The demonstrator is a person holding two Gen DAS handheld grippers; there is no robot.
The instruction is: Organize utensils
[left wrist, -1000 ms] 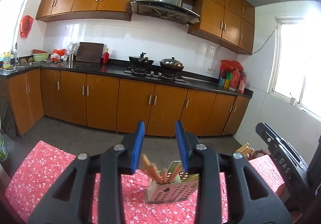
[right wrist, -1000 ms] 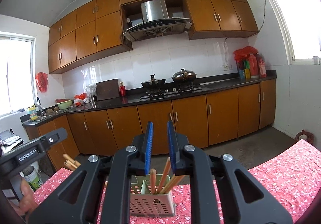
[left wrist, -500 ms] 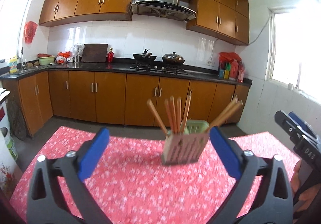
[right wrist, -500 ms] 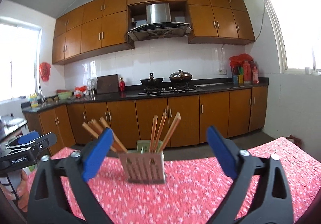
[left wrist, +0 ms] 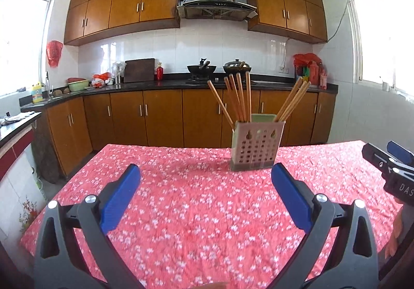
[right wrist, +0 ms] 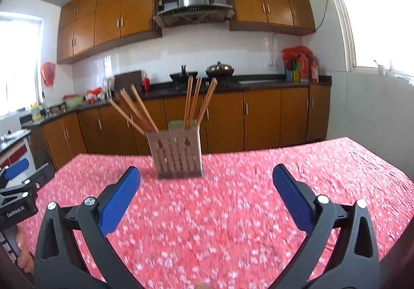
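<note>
**Chopsticks gathered in the holder; both grippers empty.**
The perforated utensil holder [left wrist: 254, 145] stands upright near the far edge of the table [left wrist: 196, 211], on its red floral cloth, with two bundles of wooden chopsticks [left wrist: 239, 98] leaning outward from its compartments. The left hand-held gripper [left wrist: 205, 194] and right hand-held gripper [right wrist: 205, 194] have just been opening; both now stand spread wide with nothing between their jaws. No loose utensil shows on the cloth, so the sorting appears complete.
</note>
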